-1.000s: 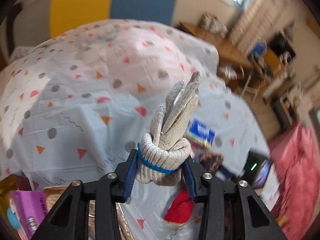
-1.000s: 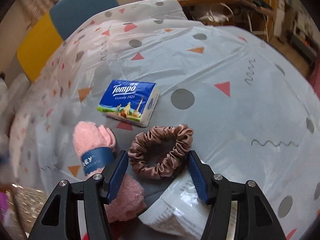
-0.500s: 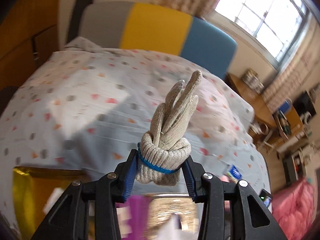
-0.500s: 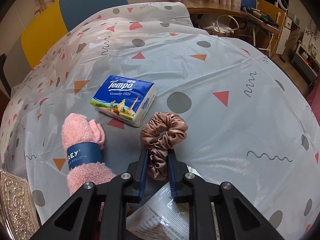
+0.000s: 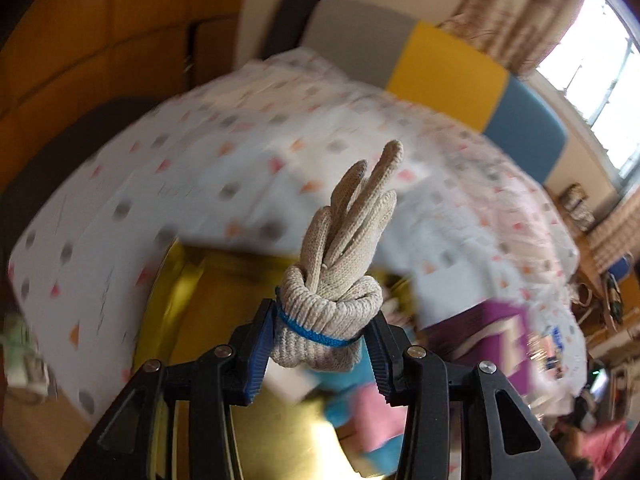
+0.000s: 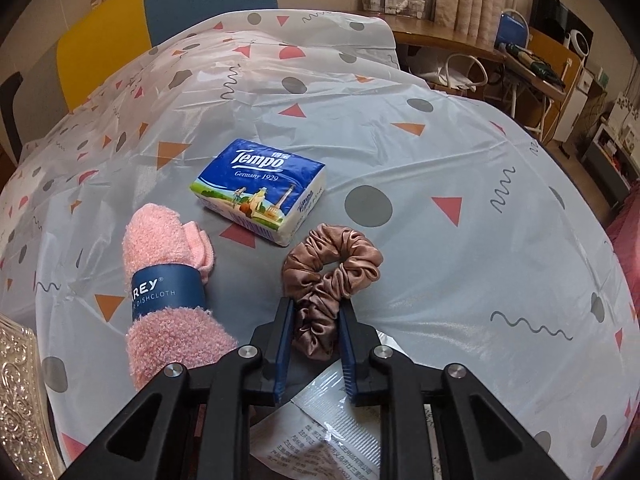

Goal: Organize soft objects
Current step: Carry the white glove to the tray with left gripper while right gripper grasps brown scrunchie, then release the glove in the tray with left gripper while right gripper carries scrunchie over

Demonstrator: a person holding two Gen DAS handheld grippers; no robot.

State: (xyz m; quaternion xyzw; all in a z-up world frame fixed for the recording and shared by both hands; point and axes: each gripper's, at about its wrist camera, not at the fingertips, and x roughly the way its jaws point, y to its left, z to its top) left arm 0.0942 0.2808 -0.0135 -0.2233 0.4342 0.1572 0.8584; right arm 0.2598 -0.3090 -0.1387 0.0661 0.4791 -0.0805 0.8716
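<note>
The knotted knit gloves (image 5: 336, 292) are being held clamped in the left tool (image 5: 320, 344), the pads pressed on the cuff end so that the glove fingers are left sticking out ahead, free of the grip. The bundle is being carried above a gold tray (image 5: 192, 312), where blurred pink, teal and purple items are already lying; this is judged to be the collecting place for the soft things, and the gloves are probably being brought there for release. The blur makes the tray's contents hard to name.

The right tool (image 6: 312, 328) is being kept low over the patterned bed cover (image 6: 460, 152), and its jaws are opening slightly while the pads are pressed on the brown satin scrunchie (image 6: 332, 268), pinched flat at its near side. The far loop is still resting on the cover. A narrow pinch is being used because the ring collapses easily. Just beside it, the rolled pink dishcloth (image 6: 168, 276) and the tissue pack (image 6: 260, 190) are lying untouched, waiting to be sorted.
</note>
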